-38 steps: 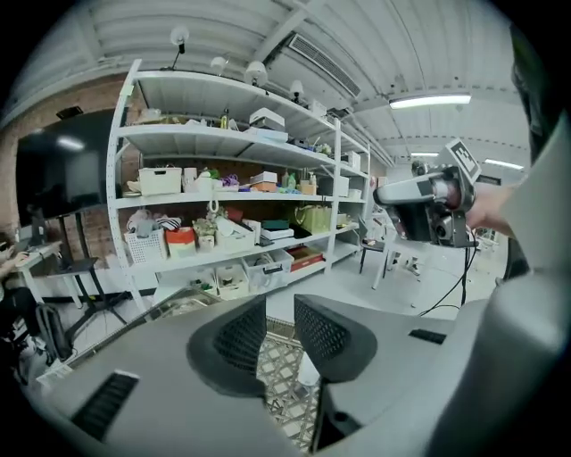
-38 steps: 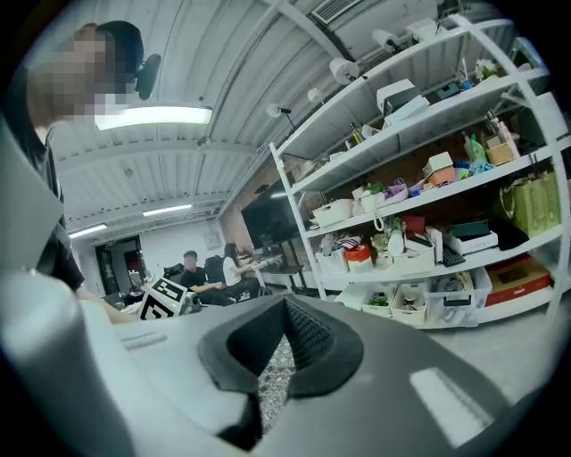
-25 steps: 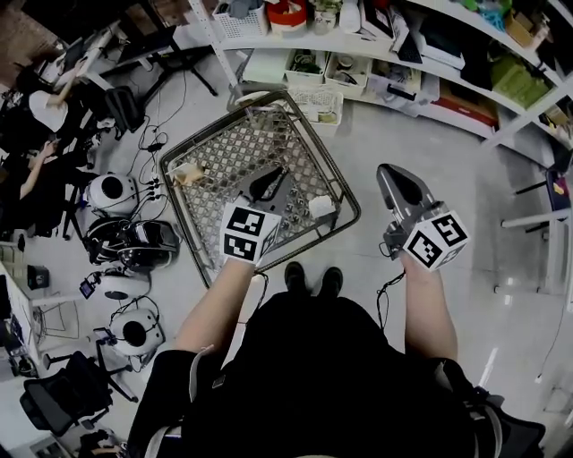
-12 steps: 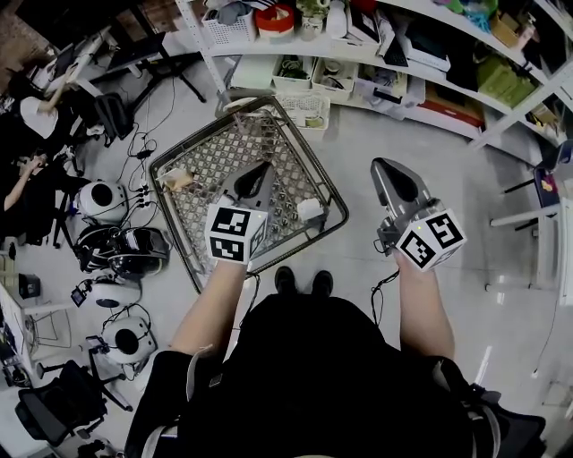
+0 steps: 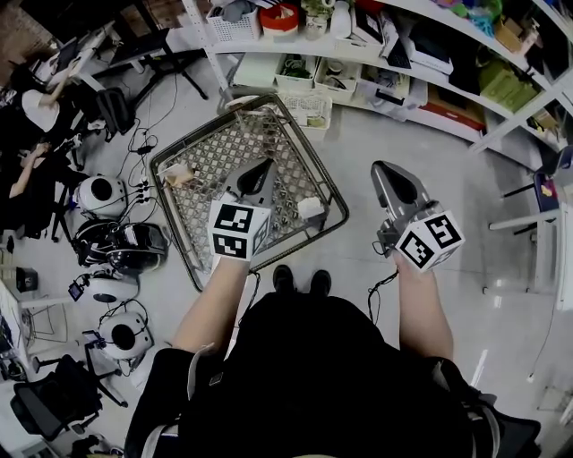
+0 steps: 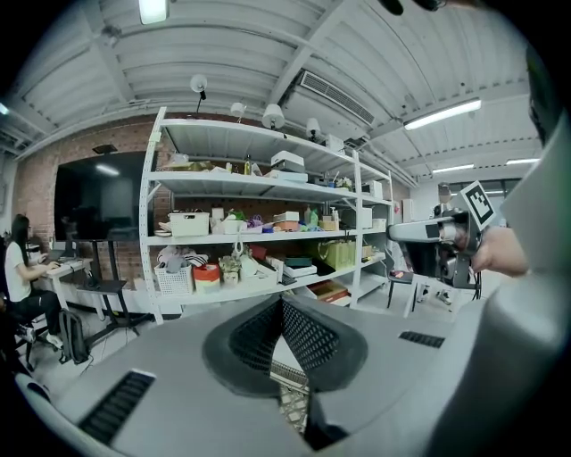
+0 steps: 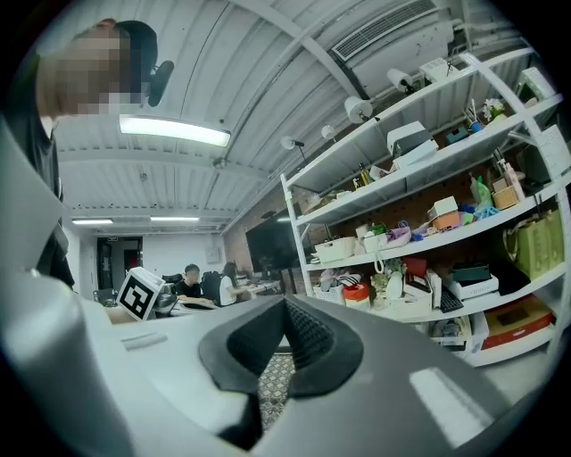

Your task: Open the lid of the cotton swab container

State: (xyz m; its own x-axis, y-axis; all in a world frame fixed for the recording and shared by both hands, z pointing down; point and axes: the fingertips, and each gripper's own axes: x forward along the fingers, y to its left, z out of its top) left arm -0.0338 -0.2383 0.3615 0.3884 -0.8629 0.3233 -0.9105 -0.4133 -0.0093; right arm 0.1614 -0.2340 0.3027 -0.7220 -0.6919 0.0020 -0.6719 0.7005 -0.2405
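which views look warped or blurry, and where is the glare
Head view: evenly lit and sharp, shelving bowed by the wide lens. Left gripper view: fisheye circle with black corners, ceiling lamp blown out. Right gripper view: same fisheye, light strip glaring.

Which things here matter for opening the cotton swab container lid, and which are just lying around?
Job in hand:
- left tool, shut, empty
- right tool, shut, empty
- grey wire-mesh cart
- small white box in the cart's corner, possibly the container; too small to tell

Lying about:
- white metal shelving stacked with goods
- round white devices on the floor
- black office chair
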